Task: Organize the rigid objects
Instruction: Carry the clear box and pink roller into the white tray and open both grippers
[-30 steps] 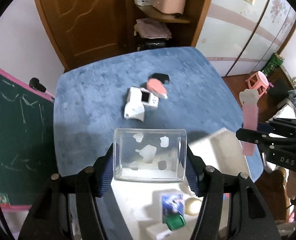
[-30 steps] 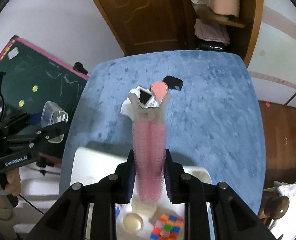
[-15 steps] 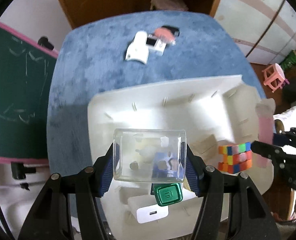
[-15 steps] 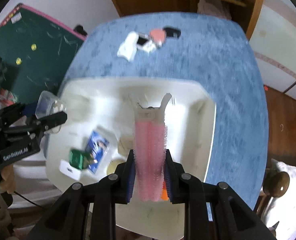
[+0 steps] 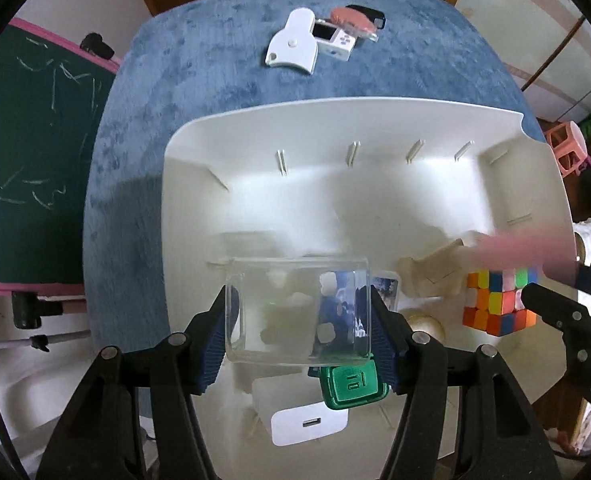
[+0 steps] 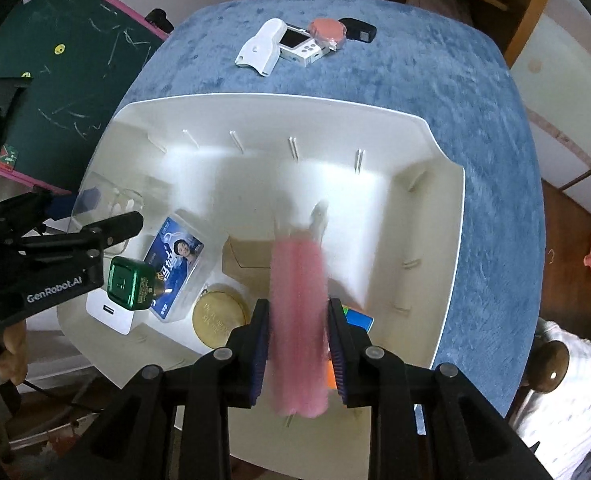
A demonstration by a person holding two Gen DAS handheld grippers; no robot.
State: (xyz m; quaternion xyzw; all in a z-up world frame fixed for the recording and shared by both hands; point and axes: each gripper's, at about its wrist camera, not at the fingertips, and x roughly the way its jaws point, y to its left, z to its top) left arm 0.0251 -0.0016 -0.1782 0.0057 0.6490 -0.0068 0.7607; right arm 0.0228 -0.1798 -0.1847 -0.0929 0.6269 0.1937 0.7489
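My left gripper [image 5: 297, 314] is shut on a clear plastic box [image 5: 279, 316] and holds it over the left part of a white bin [image 5: 335, 120]. My right gripper [image 6: 297, 334] is shut on a pink hair-roller clip [image 6: 297, 304], blurred, over the bin's [image 6: 447, 248] right part. The clip also shows in the left wrist view [image 5: 523, 250]. In the bin lie a colour cube [image 5: 499, 300], a green box [image 6: 129, 280], a white charger [image 5: 309, 424], a blue card case [image 6: 175, 256] and a gold disc [image 6: 217, 316].
The bin sits on a blue table [image 6: 435, 80]. At its far end lie a white holder [image 6: 259, 48], a small white device [image 6: 301, 46], a pink round object [image 6: 327, 30] and a black object [image 6: 359, 32]. A green chalkboard [image 5: 27, 140] stands left.
Both grippers have drawn back and lowered from over the far table into the white bin, each still holding its object. The bin now fills both views.
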